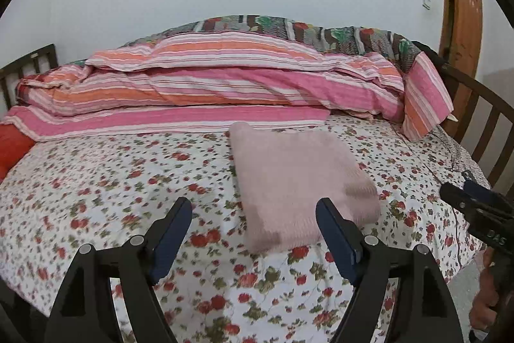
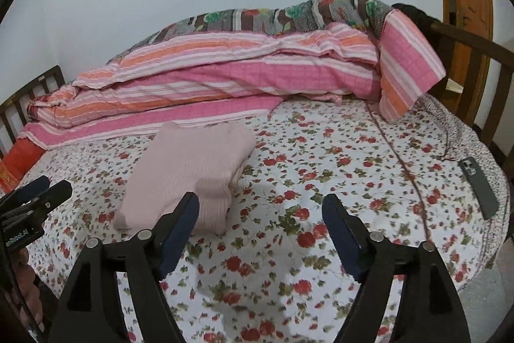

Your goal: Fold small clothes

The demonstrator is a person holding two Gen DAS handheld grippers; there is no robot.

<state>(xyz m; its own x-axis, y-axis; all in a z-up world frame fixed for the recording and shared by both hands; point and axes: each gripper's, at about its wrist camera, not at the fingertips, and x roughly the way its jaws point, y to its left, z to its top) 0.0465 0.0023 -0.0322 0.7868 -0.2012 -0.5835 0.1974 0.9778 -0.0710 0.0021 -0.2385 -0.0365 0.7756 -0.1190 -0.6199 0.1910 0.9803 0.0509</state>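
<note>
A pale pink knitted garment [image 1: 298, 185], already folded into a thick rectangular bundle, lay on the bed's white sheet printed with small red flowers [image 1: 106, 182], near its middle and just in front of the heaped pink-and-orange striped quilt [image 1: 225, 79]. The left gripper [image 1: 253, 224] hung above the sheet with its jaws released and nothing between them; the bundle's near edge showed beyond its right finger, apart from it. The right gripper [image 2: 260, 221] was likewise spread wide and empty, the bundle lying ahead and to its left, not touched. A dark smartphone [image 2: 478, 185] rested near the right edge of the bed, well apart from the garment.

By the look of it, the folding of this piece was finished and both tools had let go, so the step in hand seemed to be the release. No other small garment showed in either view, so the next move probably called for fetching a fresh one, or perhaps shifting the bundle aside without loosening its folds.
</note>
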